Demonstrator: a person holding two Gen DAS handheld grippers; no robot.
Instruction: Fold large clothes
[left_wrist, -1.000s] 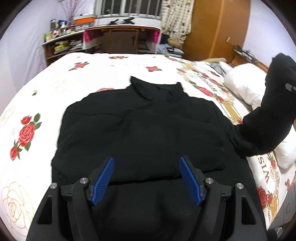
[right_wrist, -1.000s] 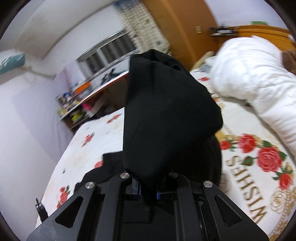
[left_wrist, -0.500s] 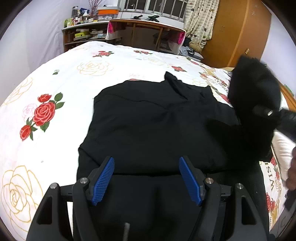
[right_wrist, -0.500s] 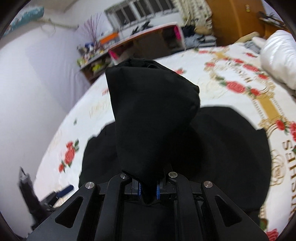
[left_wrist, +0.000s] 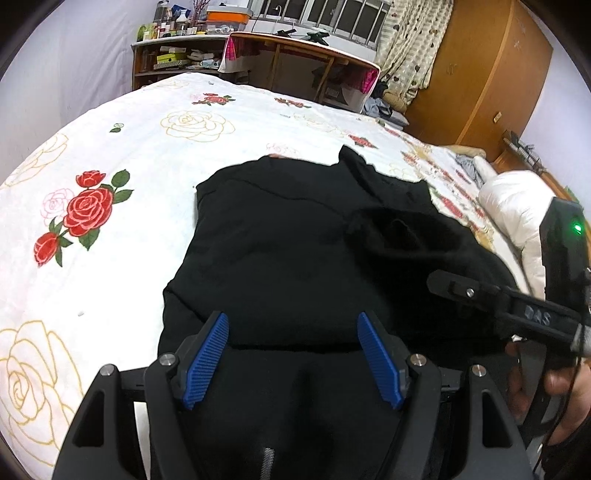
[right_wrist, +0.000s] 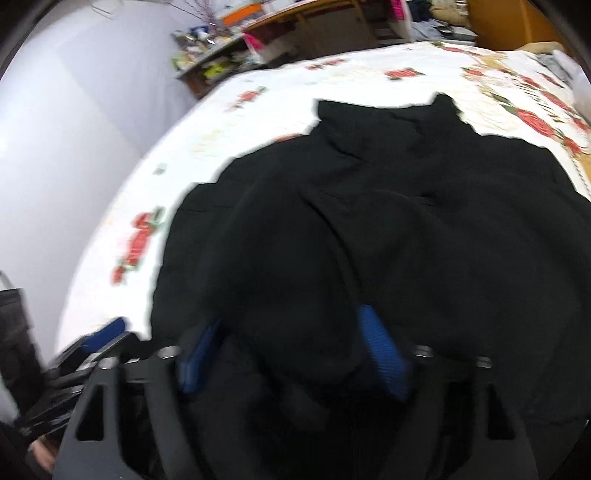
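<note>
Right gripper (right_wrist: 291, 354): your jaws are opening; a second ago they pinched the raised sleeve, which now sags loose between the blue pads, apparently no longer gripped, though blur hides the contact.
Left gripper (left_wrist: 291, 362): spread wide over the near hem, holding nothing, much as a second ago.
Meaning for the task: the sleeve is laid in across the body, so this fold looks complete; the next fold probably starts from the near hem.
Black garment (left_wrist: 295, 258): lies flat on the bed, collar pointing away from you; soft, matte, thick fabric, rounded at the folds, with a lumpy ridge where the sleeve (left_wrist: 399, 229) landed.
Bedspread (left_wrist: 147, 155): white, smooth, printed with red roses.
White pillow (left_wrist: 517, 210): puffy, at the right edge.
Desk (left_wrist: 303, 55): wooden, far side, cluttered shelves beside it.
</note>
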